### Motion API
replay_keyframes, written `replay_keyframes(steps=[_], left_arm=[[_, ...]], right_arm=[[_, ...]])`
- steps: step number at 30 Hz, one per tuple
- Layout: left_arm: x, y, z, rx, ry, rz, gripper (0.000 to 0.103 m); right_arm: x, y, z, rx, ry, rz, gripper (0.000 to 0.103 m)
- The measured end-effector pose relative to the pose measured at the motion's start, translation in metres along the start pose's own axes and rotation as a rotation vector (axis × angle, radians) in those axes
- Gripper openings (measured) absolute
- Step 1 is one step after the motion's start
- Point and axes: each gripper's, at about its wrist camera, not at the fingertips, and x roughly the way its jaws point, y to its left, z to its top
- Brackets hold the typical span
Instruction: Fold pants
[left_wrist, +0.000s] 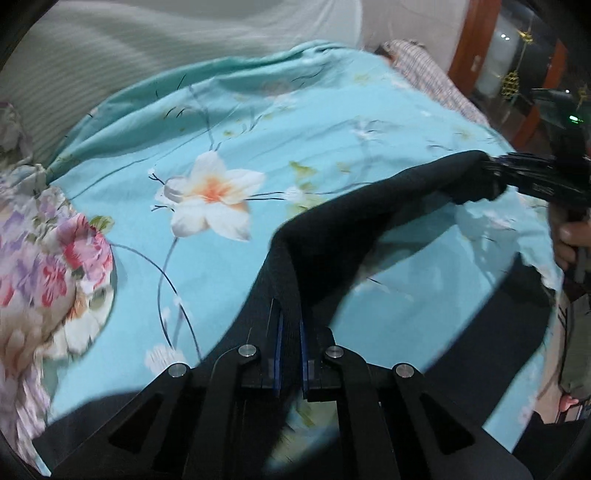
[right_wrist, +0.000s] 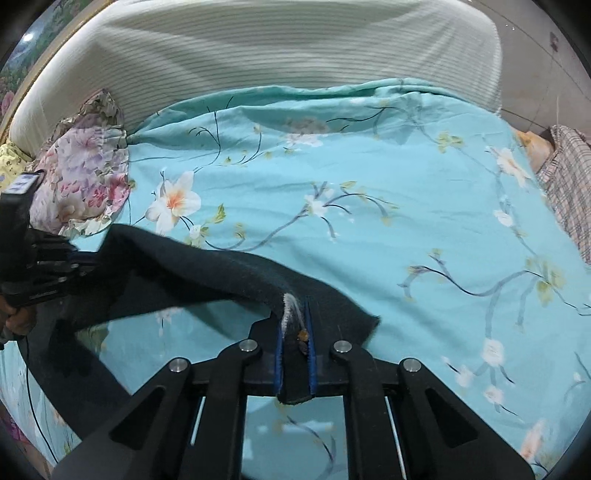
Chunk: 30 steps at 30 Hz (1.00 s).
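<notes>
Black pants (right_wrist: 207, 269) hang between both grippers above the bed (right_wrist: 406, 221). The left gripper (left_wrist: 290, 328) and the right gripper (right_wrist: 295, 332) are each clamped on an edge. The right bite looks shallow; toward 12 o'clock, cloth may slip out.

Both tongs (left_wrist: 290, 325) (right_wrist: 295, 328) clamped tight

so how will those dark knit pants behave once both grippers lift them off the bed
Probably floppy: the dark knit pants sag between the left gripper and right gripper. Likely light, since thin pinches hold them up. The fuzzy weave probably grips the pads, though the hanging part may drag on the turquoise floral bedsheet.
</notes>
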Motion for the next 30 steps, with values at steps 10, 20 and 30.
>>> replay_keyframes(steps=[10,20,30], left_arm=[[-0.049,-0.044,-0.061,-0.057,-0.033,-0.05,0.005],[-0.078,-0.089,-0.107,-0.052,-0.053,-0.129,0.005],[-0.07,-0.104,-0.139,-0.065,-0.02,-0.148,0.005]], right_arm=[[-0.052,-0.01,-0.047,-0.048,-0.003,0.017,0.011],[-0.09,-0.001,-0.11,-0.162,0.004,-0.026,0.011],[-0.097,-0.001,-0.149,-0.144,0.04,-0.035,0.011]])
